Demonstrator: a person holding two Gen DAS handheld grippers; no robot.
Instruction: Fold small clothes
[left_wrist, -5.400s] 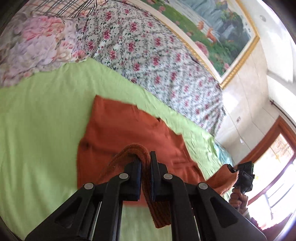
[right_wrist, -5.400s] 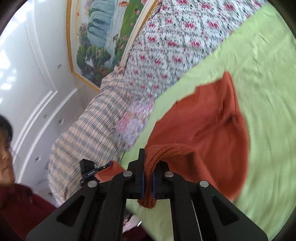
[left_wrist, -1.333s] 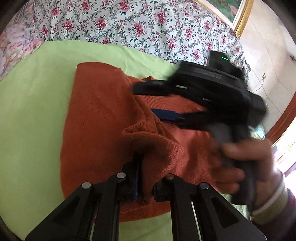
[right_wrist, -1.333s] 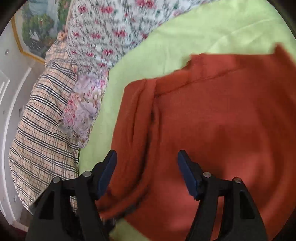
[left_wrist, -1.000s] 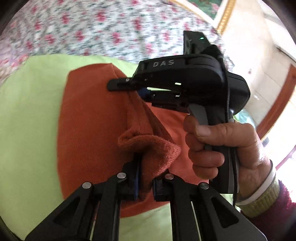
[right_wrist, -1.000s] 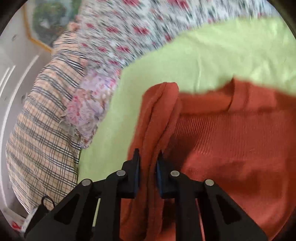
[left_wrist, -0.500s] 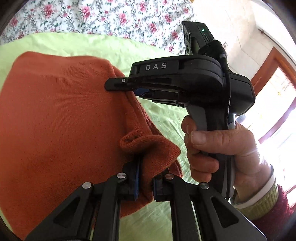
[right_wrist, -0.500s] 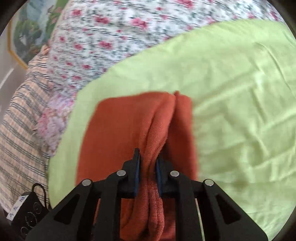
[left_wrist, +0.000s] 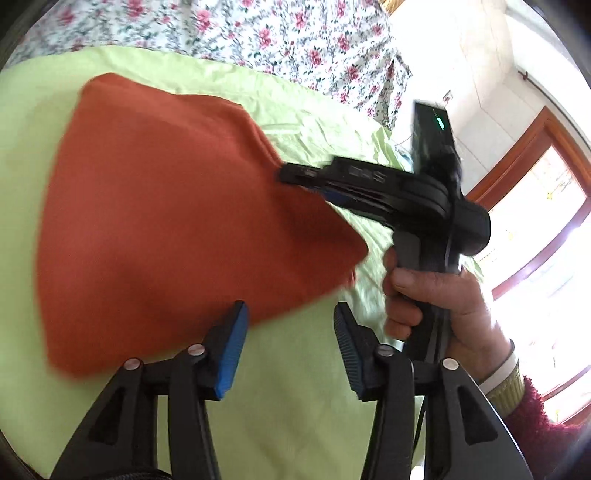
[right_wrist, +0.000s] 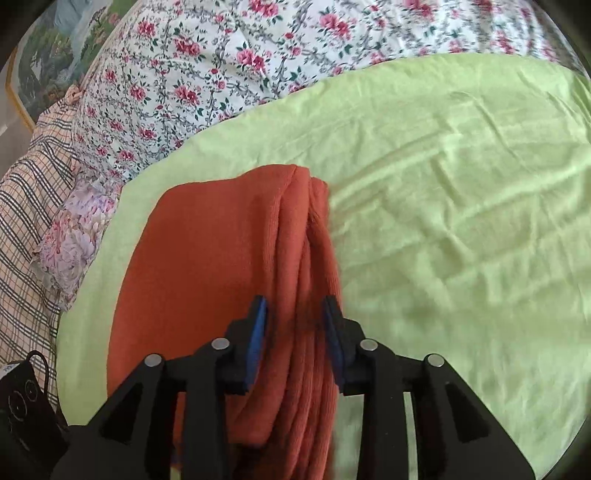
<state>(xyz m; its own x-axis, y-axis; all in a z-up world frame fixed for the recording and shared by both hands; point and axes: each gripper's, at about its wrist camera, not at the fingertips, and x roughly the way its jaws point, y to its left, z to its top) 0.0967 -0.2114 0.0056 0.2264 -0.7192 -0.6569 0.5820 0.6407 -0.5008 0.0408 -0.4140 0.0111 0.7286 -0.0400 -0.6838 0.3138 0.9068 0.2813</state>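
Note:
A rust-orange knit sweater (left_wrist: 166, 221) lies folded on the light green sheet (left_wrist: 295, 406). My left gripper (left_wrist: 290, 314) has its jaws opening just short of the sweater's near edge, with only sheet between the blue pads. In the right wrist view the sweater's (right_wrist: 207, 258) thick folded edge runs between the jaws of my right gripper (right_wrist: 295, 306). These jaws are opening too, and the fold hangs slack between the pads. Seen from the left wrist, the right gripper (left_wrist: 295, 177) touches the sweater's right edge, held by a hand (left_wrist: 436, 295).
A floral quilt (right_wrist: 221, 74) is heaped along the far side of the green sheet (right_wrist: 461, 221), with a plaid pillow (right_wrist: 22, 221) at the left. A black device (right_wrist: 22, 406) sits at the lower left. A wood-framed window (left_wrist: 535, 221) is at the right.
Both grippers were shut on bunched sweater fabric and have now parted their jaws. The fabric fell out of the left gripper and lies flat. The sweater was drawn over into a fold.

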